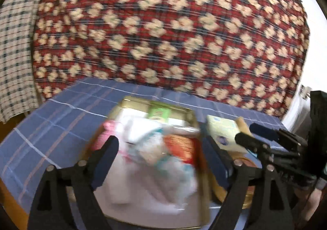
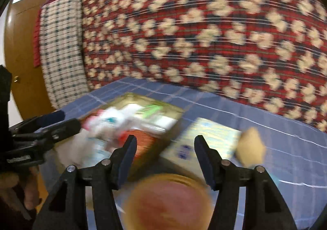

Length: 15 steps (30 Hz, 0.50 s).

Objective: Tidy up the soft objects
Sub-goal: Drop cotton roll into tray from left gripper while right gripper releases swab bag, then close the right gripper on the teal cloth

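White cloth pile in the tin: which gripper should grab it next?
Probably left. The left gripper has open jaws straddling the white cloth pile; the right gripper faces the round orange object.

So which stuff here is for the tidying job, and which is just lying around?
For the job:
- gold tin, the box being filled
- white soft bundle in the tin
- orange cloth in the tin
- tan soft lump on the blue tablecloth
- left gripper and right gripper, both open

Just lying about:
- red flowered quilt
- checked towel
- pale packet
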Motion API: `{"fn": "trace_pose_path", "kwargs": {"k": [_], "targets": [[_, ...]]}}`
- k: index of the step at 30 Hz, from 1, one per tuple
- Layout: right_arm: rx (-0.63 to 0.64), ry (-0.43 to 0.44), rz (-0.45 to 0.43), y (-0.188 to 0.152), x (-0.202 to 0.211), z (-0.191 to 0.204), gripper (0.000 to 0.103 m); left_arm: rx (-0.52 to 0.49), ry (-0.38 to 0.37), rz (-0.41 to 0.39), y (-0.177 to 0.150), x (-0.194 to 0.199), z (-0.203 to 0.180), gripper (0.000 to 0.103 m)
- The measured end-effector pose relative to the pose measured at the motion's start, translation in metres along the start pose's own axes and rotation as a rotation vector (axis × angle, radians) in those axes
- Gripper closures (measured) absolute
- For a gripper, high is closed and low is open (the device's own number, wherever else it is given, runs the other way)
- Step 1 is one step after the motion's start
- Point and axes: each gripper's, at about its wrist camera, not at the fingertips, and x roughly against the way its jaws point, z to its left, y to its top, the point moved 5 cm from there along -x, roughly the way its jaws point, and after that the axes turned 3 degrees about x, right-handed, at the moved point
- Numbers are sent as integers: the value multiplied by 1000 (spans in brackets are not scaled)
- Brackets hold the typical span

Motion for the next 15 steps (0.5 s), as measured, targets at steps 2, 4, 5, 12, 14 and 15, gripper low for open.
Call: {"fn": "trace_pose_path", "kwargs": {"k": [2, 4, 5, 12, 14, 15], "targets": [[-26, -68, 13, -10, 7, -32, 42, -30, -26, 16, -4, -4, -20, 18], [-63, -122, 26, -21, 12, -62, 42, -52, -53, 36, -7, -10, -39, 15], [-79, -136, 30, -25, 14, -73, 42, -59, -69, 46, -8, -12, -48, 15], [-154, -221, 135, -61, 5, -136, 42, -115, -123, 113, -7, -40, -103, 12], [-162, -217, 163, -67, -2, -145, 42, -117, -139, 132, -5, -47, -114, 10], [-165, -211, 174, -68, -7, -149, 42, -121, -147, 140, -4, -50, -119, 10]]}}
